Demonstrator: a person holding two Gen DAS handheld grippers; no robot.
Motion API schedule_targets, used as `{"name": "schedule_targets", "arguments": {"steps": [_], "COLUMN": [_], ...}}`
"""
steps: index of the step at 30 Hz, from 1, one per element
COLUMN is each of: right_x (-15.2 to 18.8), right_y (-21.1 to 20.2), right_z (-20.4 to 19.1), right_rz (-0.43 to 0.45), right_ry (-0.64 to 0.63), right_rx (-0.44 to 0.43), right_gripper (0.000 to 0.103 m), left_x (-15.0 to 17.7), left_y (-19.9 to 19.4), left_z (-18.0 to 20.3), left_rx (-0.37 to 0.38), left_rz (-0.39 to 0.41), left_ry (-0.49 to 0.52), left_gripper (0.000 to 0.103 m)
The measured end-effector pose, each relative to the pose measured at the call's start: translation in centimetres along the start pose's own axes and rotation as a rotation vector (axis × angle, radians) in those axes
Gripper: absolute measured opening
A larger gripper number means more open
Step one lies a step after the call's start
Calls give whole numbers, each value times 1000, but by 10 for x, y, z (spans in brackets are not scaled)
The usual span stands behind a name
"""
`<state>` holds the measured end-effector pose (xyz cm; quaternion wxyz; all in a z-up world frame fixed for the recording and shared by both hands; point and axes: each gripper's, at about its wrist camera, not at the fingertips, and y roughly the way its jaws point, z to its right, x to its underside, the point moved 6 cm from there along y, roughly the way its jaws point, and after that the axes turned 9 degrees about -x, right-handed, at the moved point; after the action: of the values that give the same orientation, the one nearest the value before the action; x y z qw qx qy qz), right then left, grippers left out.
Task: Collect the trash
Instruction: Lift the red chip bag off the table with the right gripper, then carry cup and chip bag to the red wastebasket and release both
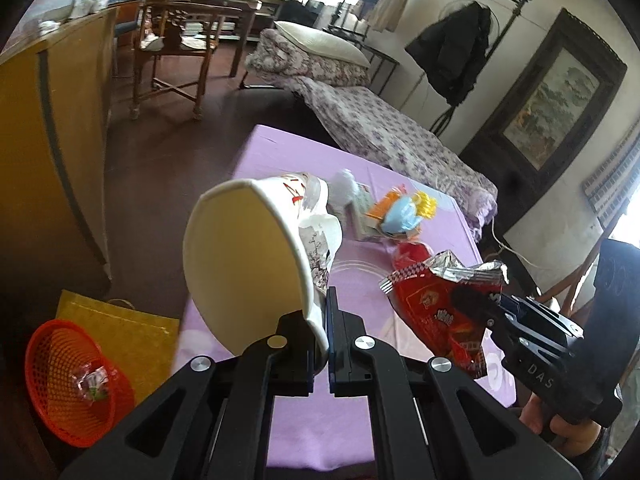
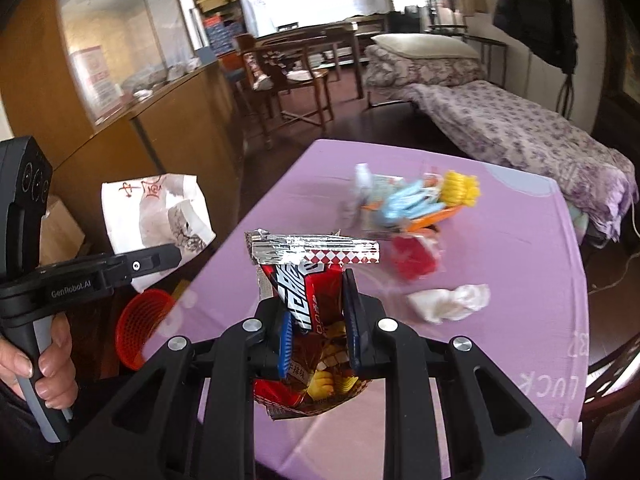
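My left gripper (image 1: 320, 312) is shut on the rim of a white paper cup (image 1: 256, 256), held tilted over the left edge of the purple table (image 1: 280, 160); the cup also shows in the right wrist view (image 2: 156, 212). My right gripper (image 2: 316, 312) is shut on a red snack wrapper (image 2: 308, 276) with a foil top, held above the table; the wrapper shows in the left wrist view (image 1: 440, 304). An orange mesh basket (image 1: 76, 376) stands on the floor left of the table, holding a small wrapper (image 1: 92, 384).
On the table lie a crumpled white tissue (image 2: 448, 300), a red packet (image 2: 412, 260), and a pile of blue, orange and yellow items (image 2: 424, 200). A yellow bag (image 1: 120, 328) lies beside the basket. A wooden cabinet (image 1: 52, 140), chairs and a bed (image 1: 380, 128) surround the table.
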<state>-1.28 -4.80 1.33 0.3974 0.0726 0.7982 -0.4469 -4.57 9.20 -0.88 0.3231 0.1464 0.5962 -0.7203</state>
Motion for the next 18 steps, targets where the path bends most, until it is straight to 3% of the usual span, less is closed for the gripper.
{"name": "schedule_targets", "arguments": {"steps": [9, 18], "right_x": [-1, -11], "right_y": [15, 50], "right_z": [-76, -161], "right_rz": [-61, -154], "right_ry": [-100, -185], "right_rx": [-109, -231], "right_gripper": [23, 23], "left_x": [15, 37], "left_y": [-33, -61], "left_z": [-61, -150], "left_rx": [-65, -161], "left_rz": [28, 44], "left_ry": [-70, -202], "left_gripper": [5, 5]}}
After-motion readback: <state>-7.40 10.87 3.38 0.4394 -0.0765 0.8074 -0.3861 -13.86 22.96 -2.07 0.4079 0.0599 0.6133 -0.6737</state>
